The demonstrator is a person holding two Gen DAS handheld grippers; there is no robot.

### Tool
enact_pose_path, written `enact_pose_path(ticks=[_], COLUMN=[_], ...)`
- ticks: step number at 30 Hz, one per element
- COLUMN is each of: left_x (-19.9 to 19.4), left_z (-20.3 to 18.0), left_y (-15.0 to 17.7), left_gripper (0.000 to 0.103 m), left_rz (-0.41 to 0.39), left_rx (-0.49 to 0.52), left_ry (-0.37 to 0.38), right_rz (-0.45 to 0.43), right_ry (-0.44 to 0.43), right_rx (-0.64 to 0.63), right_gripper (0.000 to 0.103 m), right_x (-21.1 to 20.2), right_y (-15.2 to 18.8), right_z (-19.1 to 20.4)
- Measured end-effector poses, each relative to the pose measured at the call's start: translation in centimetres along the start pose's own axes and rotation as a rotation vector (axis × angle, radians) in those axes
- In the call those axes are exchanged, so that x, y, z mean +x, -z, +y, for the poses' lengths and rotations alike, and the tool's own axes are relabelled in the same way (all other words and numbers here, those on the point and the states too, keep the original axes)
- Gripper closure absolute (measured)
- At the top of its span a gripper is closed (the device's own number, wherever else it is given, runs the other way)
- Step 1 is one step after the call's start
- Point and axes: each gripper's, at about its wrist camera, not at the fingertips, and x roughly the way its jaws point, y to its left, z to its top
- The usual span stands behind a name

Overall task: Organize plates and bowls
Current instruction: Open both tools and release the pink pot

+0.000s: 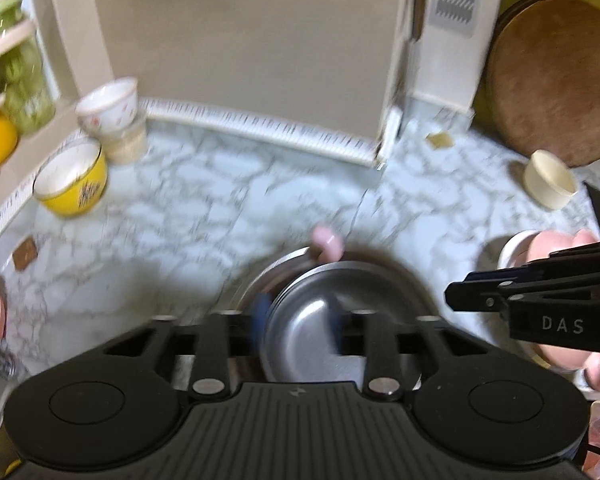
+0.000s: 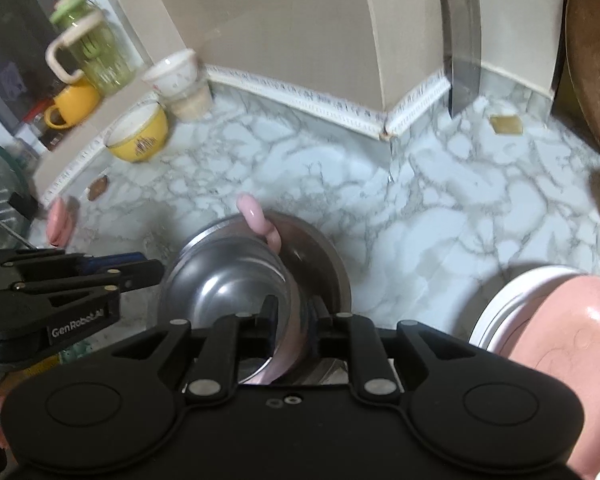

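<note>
The round steel bowl [image 2: 228, 292] with pink handle lies at twelve o'clock from both grippers, between the open left fingers [image 1: 262, 312]; the right fingers [image 2: 270, 312], nearly closed, straddle its rim, grip uncertain.

Steel bowl [image 2: 228, 292] sits nested in a larger steel bowl [image 2: 320, 264] on the counter [image 2: 440, 208], with a mug [image 2: 260, 224] at its far rim. Far left: yellow bowl [image 2: 138, 136], with two stacked cups [image 2: 180, 80] behind it. Right: stacked plates [image 2: 540, 312]. A knife [image 2: 464, 48] leans against the back wall [image 2: 280, 20]
</note>
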Motion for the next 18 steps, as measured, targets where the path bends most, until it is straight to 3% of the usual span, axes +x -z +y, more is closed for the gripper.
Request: enact_pose_path(ticks=[1, 2, 7, 9, 11, 18], left_x=[-0.4, -0.8, -1.8, -1.9, -1.9, -1.9], left_z=[-0.4, -0.7, -3.1, -4.2, -5.4, -10.4], left_y=[-0.3, -0.5, -2.0, -2.4, -2.9, -4.8], left_gripper=[0.044, 0.042, 0.042, 0.042, 0.041, 0.035], left_rz=[-0.023, -0.040, -0.073, -0.085, -0.093, -0.116], left_rx=[0.004, 0.009, 0.050, 0.075, 0.091, 0.142], left_ry=[0.006, 0.012, 0.057, 0.070, 0.085, 0.137], right_rz=[-0.014, -0.030, -0.101, -0.133, -0.164, -0.237], right_ry=[-0.002, -0.003, 0.021, 0.037, 0.046, 0.119], right_rx=[-0.003, -0.006, -0.009, -0.004, 0.005, 0.031], right_gripper=[0.084, 0.083, 0.069, 0.055, 0.036, 0.020], right_x=[-0.6, -1.2, -4.0, -5.2, -6.3, -10.0], right_y=[-0.1, -0.1, -0.2, -0.2, -0.2, -0.5], right_z=[-0.1, -0.2, -1.5, -2.4, -3.3, -7.9])
